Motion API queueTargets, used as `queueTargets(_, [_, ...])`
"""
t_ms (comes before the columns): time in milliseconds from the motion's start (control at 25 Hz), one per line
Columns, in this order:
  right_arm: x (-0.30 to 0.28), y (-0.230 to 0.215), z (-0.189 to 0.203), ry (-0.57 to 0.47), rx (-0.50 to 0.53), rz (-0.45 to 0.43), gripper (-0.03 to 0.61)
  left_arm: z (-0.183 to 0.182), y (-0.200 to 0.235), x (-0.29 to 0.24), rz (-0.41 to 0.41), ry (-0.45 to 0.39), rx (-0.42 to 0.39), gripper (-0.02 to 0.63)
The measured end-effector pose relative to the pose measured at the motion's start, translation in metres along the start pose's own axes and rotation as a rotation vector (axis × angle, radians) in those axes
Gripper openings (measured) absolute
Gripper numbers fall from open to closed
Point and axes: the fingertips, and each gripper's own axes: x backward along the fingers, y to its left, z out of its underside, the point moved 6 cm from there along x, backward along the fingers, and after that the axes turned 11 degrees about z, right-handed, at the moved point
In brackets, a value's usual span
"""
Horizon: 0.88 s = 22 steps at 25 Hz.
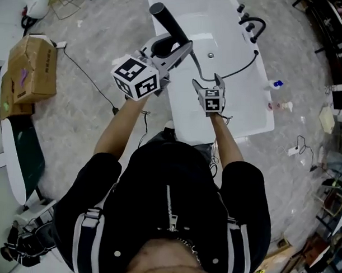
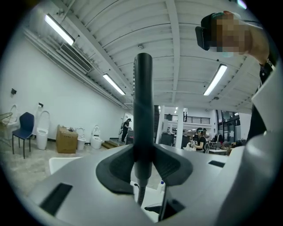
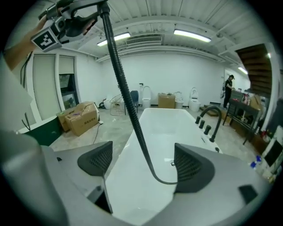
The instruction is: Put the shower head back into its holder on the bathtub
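The left gripper (image 2: 143, 165) is clamped with its ribbed dark pads on the slim, smooth black shower head (image 2: 143, 101), whose long axis stands upright between the jaws. In the head view it sits high over the tub's left edge. The black fittings by the curved faucet (image 1: 252, 24), where I judge the holder to be, lie toward the upper right, across the glossy white bathtub (image 1: 228, 101). The right gripper (image 3: 143, 165) is nearer that side; its jaws stand wide apart, pressing on nothing, though the corrugated black hose (image 3: 128, 101) sags between them.
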Motion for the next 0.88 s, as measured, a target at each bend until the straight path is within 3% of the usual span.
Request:
queueTargets(160, [-0.032,0.005,-0.017,-0.027,0.031,-0.041,0.433,-0.010,0.000,0.011,-0.068,-0.043,0.021,0.147])
queueTargets(320, [-0.058,0.008,-0.039,-0.050,-0.022,-0.044,0.413,-0.027,0.001,0.037,-0.127,-0.083,0.034,0.147])
queueTargets(520, [-0.077,-0.008,-0.060,-0.089,-0.046,0.015,0.361,-0.048,0.008,0.080,-0.217,-0.133,0.031,0.147])
queueTargets(880, [-0.113,-0.051,-0.090,-0.115,-0.131,0.111,0.297,-0.057,0.032,0.168,-0.341,-0.275,0.127,0.146])
